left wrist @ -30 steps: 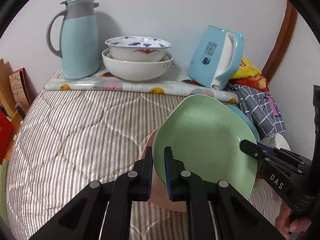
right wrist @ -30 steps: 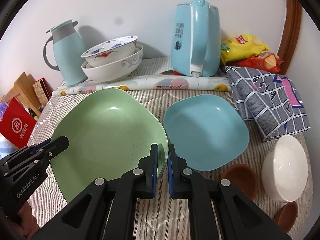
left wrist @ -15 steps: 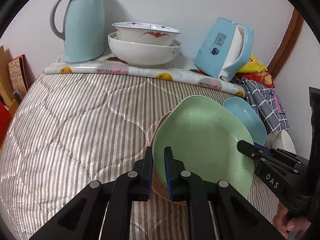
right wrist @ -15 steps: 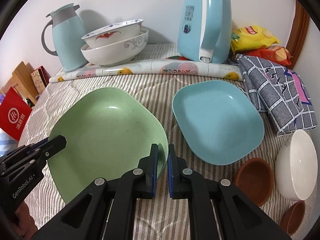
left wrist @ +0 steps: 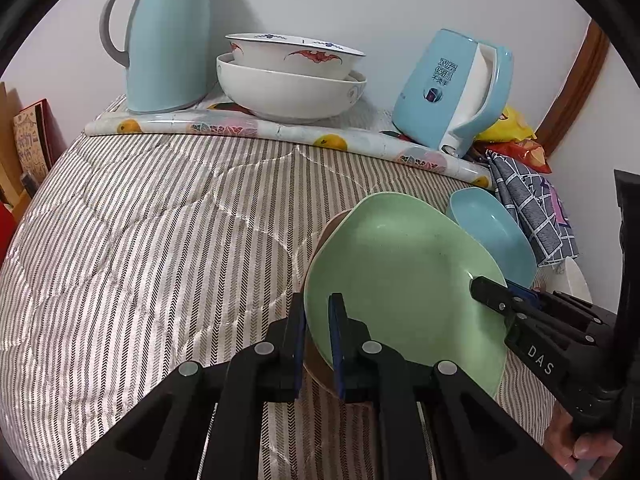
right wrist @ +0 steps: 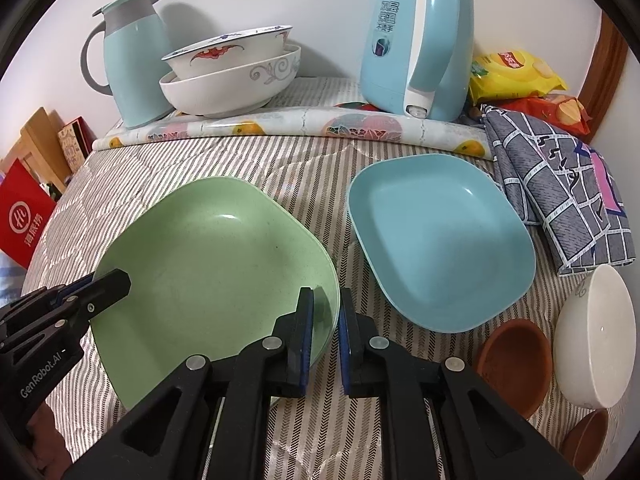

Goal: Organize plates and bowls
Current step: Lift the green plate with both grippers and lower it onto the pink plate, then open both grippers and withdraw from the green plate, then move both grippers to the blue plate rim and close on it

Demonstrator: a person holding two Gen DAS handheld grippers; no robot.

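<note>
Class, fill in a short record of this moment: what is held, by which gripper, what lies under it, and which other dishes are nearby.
held item: green plate
left gripper: jaws shut on the plate's near rim
right gripper: jaws shut on the opposite rim
beneath plate: brown dish, partly hidden
beside it: blue plate on striped quilt
back: two nested bowls
right edge: white bowl, brown bowls

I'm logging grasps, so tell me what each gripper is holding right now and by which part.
Both hold the green plate by its rim: the left gripper and the right gripper on opposite edges.
</note>
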